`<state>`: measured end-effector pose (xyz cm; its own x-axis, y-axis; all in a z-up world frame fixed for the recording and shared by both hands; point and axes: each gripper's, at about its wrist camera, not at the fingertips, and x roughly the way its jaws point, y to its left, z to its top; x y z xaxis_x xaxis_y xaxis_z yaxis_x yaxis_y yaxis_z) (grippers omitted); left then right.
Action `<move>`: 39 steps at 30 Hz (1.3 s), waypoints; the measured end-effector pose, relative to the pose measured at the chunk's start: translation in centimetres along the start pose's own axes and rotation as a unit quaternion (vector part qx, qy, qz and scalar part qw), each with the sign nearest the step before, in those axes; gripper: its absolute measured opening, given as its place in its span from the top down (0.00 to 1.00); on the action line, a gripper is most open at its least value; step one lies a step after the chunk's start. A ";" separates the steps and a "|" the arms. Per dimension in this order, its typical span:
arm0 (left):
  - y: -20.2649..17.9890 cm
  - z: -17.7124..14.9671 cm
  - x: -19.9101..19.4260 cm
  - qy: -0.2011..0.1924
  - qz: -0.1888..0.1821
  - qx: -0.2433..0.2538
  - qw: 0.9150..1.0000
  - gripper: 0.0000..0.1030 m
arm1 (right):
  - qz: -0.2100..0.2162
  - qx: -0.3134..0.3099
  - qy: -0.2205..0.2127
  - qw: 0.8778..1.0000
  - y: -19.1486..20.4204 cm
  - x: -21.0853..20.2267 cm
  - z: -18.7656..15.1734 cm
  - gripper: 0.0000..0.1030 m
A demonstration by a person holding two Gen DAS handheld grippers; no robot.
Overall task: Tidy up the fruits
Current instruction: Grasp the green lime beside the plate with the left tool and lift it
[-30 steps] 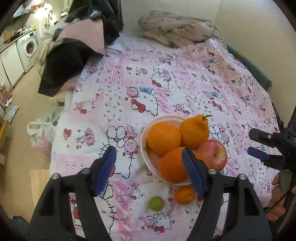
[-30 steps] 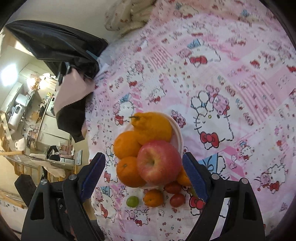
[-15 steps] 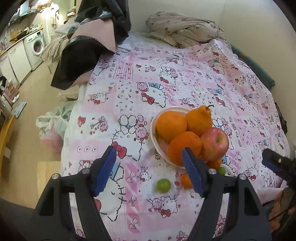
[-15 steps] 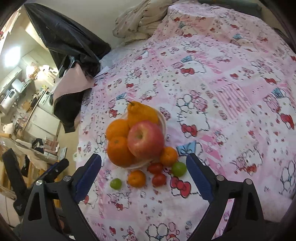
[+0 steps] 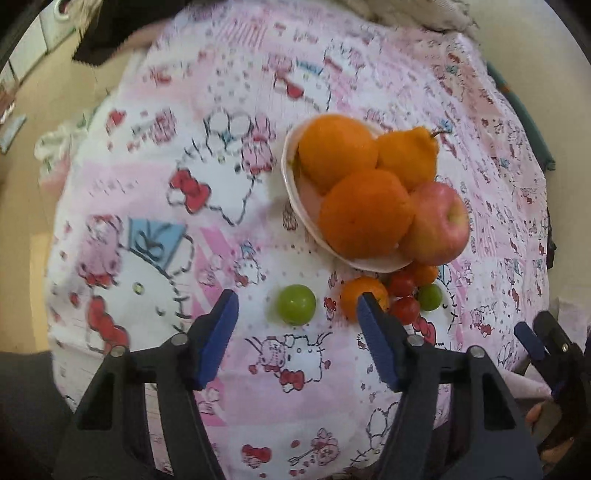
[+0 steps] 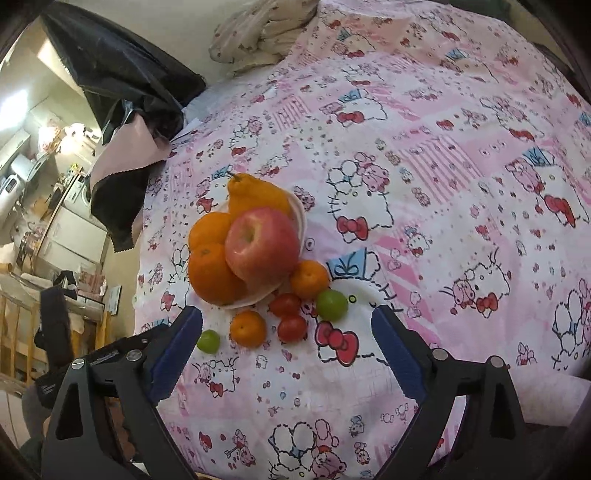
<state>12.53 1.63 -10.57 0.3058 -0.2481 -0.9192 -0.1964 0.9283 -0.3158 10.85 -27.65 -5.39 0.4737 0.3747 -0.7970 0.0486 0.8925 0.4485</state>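
Observation:
A white bowl [image 5: 291, 184] [image 6: 300, 218] on the pink bedspread holds two oranges [image 5: 364, 214], a knobbly stemmed citrus [image 5: 406, 155] and a red apple [image 5: 437, 225] [image 6: 262, 247]. Loose in front of it lie a green fruit [image 5: 296, 304] [image 6: 208, 341], small mandarins [image 5: 360, 295] [image 6: 247, 328] [image 6: 309, 278], two cherry tomatoes [image 6: 291, 328] [image 6: 283, 303] and a second green fruit [image 6: 331, 304]. My left gripper [image 5: 297, 321] is open and empty, just short of the first green fruit. My right gripper [image 6: 286, 341] is open and empty, just short of the loose fruits.
The pink cartoon-print bedspread [image 6: 443, 166] covers the bed. A crumpled blanket [image 6: 258, 33] lies at the head by the wall. Dark cloth [image 6: 122, 85] hangs at the bed's left side. The floor and kitchen units [image 6: 44, 206] lie beyond the left edge.
Both grippers have drawn back and lowered toward the bed's near edge. The bowl now sits farther ahead, and the loose fruits lie just beyond the fingertips. Both stayed open.

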 end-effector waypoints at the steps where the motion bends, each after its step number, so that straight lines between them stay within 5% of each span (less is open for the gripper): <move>1: -0.1 0.1 0.7 0.011 -0.002 -0.003 1.000 0.46 | 0.001 0.004 0.001 1.000 -0.2 0.0 0.0 0.07; 15: -0.6 0.5 6.3 0.080 0.015 -0.018 0.997 0.65 | 0.011 0.043 0.020 0.999 -1.7 0.9 0.5 0.07; 23: -1.1 0.3 6.6 0.082 0.029 0.004 0.996 0.74 | 0.013 0.047 0.028 0.998 -1.6 1.4 0.6 0.07; 35: -3.0 -0.2 0.3 0.002 0.028 0.048 0.998 0.74 | -0.023 0.103 0.064 0.992 -4.6 2.8 0.7 0.08; 39: -3.2 0.0 -2.1 -0.035 0.034 0.071 0.996 0.74 | -0.030 0.104 0.106 0.988 -5.2 5.2 1.0 0.22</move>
<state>12.52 -0.79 -7.66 0.3613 -0.1680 -0.9172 -0.0871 0.9733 -0.2126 13.99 -30.62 -11.49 0.2710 0.3864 -0.8816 0.2614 0.8519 0.4538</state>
